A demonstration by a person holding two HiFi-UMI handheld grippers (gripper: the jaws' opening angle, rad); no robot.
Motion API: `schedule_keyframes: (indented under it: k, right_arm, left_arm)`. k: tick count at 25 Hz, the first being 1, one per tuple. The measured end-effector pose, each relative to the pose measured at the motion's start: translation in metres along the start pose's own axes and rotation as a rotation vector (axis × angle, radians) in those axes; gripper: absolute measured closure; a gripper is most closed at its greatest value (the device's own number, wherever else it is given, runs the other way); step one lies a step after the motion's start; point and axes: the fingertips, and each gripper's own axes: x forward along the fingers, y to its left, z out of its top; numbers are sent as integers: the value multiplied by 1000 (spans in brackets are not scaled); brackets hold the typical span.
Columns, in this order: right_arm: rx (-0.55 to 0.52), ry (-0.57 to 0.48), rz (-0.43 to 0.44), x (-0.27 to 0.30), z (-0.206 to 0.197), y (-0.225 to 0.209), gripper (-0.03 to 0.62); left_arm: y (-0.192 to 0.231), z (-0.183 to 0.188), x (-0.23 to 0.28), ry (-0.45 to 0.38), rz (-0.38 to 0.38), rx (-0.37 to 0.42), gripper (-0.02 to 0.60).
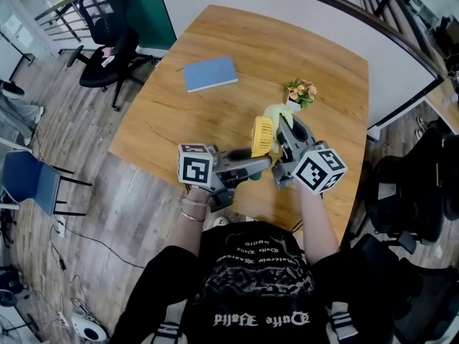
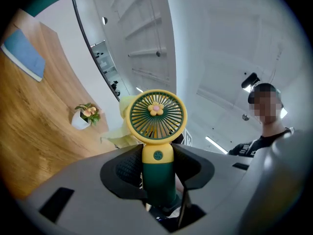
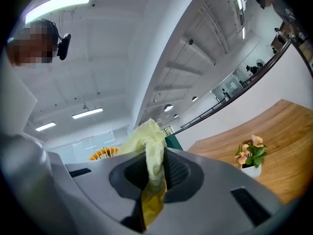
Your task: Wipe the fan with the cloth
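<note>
A small hand fan (image 2: pixel 156 121) with a yellow round grille and a dark green handle stands upright between my left gripper's (image 2: pixel 157 173) jaws, which are shut on the handle. In the head view the fan (image 1: pixel 262 136) is held over the wooden table, edge-on, beside my left gripper (image 1: pixel 259 162). My right gripper (image 3: pixel 155 173) is shut on a pale yellow cloth (image 3: pixel 149 143) that bunches above its jaws. In the head view the cloth (image 1: pixel 275 113) sits just right of the fan, at the tip of my right gripper (image 1: pixel 285 136). The fan's rim (image 3: pixel 103 154) peeks past the cloth.
A blue notebook (image 1: pixel 209 73) lies at the table's far left. A small white pot of pink flowers (image 1: pixel 301 92) stands just beyond the grippers. The wooden table (image 1: pixel 179 120) ends near my body. Office chairs (image 1: pixel 107 41) stand at the left.
</note>
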Motion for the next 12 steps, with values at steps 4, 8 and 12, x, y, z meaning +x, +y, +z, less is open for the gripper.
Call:
schedule_keyframes:
  k: [4, 8, 12]
  right_arm:
    - [-20, 46, 12, 3, -11, 7, 548]
    - [-113, 110, 20, 2, -31, 20, 549]
    - [-174, 162, 57, 1, -41, 31, 549]
  left_arm:
    - [2, 4, -8, -23, 7, -8, 388]
    - [5, 12, -16, -91, 2, -40, 388]
    - [8, 13, -21, -94, 18, -42, 390]
